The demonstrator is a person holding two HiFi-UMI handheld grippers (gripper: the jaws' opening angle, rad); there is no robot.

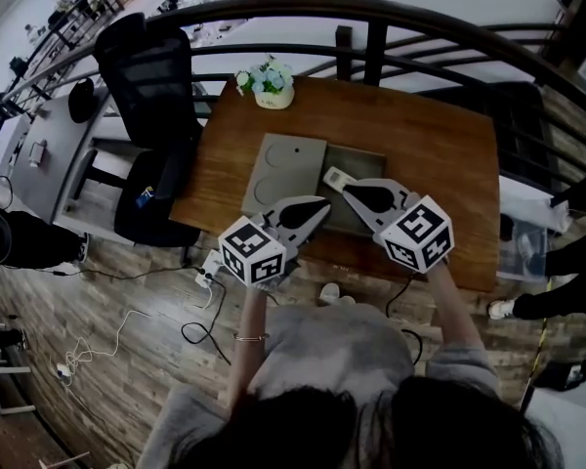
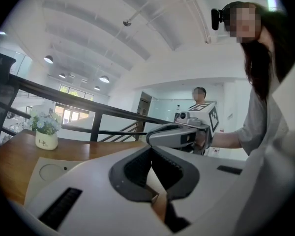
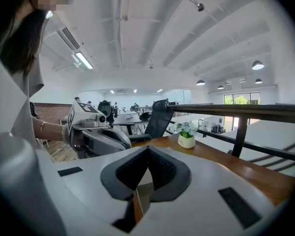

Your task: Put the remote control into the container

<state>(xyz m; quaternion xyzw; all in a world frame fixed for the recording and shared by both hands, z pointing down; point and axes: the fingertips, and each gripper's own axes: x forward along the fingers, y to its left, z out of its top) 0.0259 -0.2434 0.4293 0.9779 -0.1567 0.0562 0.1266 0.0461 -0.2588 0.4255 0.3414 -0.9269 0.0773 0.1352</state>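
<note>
Both tools are pinched shut with nothing in them. The left gripper [image 1: 320,204] and right gripper [image 1: 350,192] hang over the near side of the grey container [image 1: 283,159]. The remote control [image 1: 334,177] lies just past the right tips, and I can't tell if it's properly inside. My worry is that going in closed would shove it off across the table [image 1: 439,154].

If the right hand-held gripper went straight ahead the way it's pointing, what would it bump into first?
Most likely the white remote control, lying just past the shut tip of the right hand-held gripper in the head view. The gripper's height is hard to judge, so it might pass over.
</note>
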